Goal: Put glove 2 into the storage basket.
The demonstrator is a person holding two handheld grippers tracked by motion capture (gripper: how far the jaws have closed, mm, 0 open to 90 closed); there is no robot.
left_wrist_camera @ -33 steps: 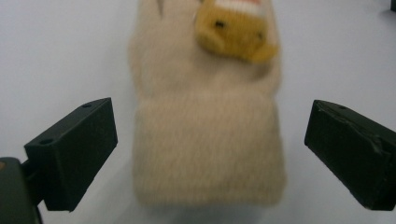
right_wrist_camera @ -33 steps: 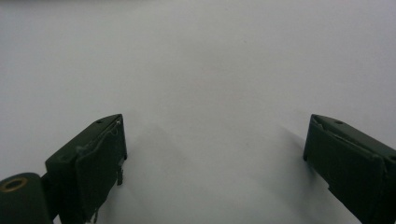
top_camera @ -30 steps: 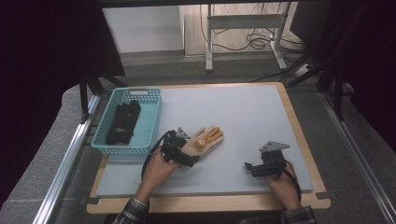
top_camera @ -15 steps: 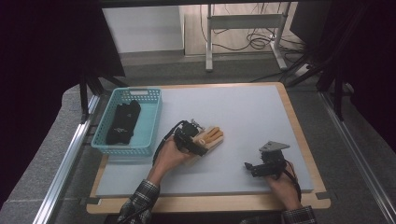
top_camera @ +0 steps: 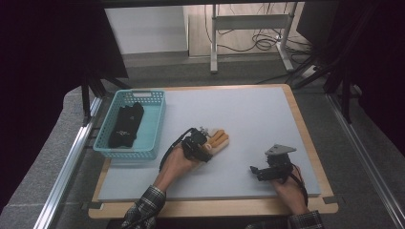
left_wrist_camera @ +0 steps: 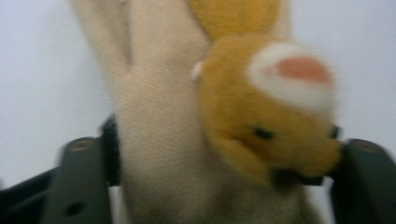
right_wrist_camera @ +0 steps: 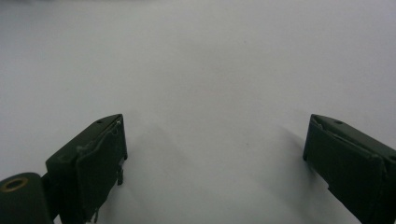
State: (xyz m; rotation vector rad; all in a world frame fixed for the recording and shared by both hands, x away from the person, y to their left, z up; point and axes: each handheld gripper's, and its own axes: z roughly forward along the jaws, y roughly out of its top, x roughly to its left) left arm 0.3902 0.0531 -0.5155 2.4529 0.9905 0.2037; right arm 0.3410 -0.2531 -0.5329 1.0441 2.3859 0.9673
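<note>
A: Gripping, or just closing in? What is the left tool point(top_camera: 203, 147) doing with that glove point(top_camera: 217, 140)?

B: Its jaws have just been closing, and the glove sits between them. In the left gripper view the tan fabric point(left_wrist_camera: 159, 140) and an orange fingertip with a pale, pinkish patch fill the gap, and both black jaws press against the cloth at the sides. I'd call it clamped on the glove.

A: Where does the glove lie?

B: On the grey tabletop point(top_camera: 248, 119), near the middle, a little toward the person's side. Its orange fingers point away to the right in the high view, and the left tool covers its cuff end.

A: And the right tool point(top_camera: 260, 171)?

B: Held low over the tabletop near the front right, well apart from the glove. In the right gripper view its two jaws stand wide, with bare grey surface point(right_wrist_camera: 210, 93) between them. The grey three-cornered plate on top shows in the high view.

A: Anything else on the tabletop?

B: A teal basket point(top_camera: 153, 121) at the left edge, with a dark, folded cloth thing point(top_camera: 125, 125) lying inside. I cannot tell what that item is. The basket stands apart from the glove, to its left.
</note>
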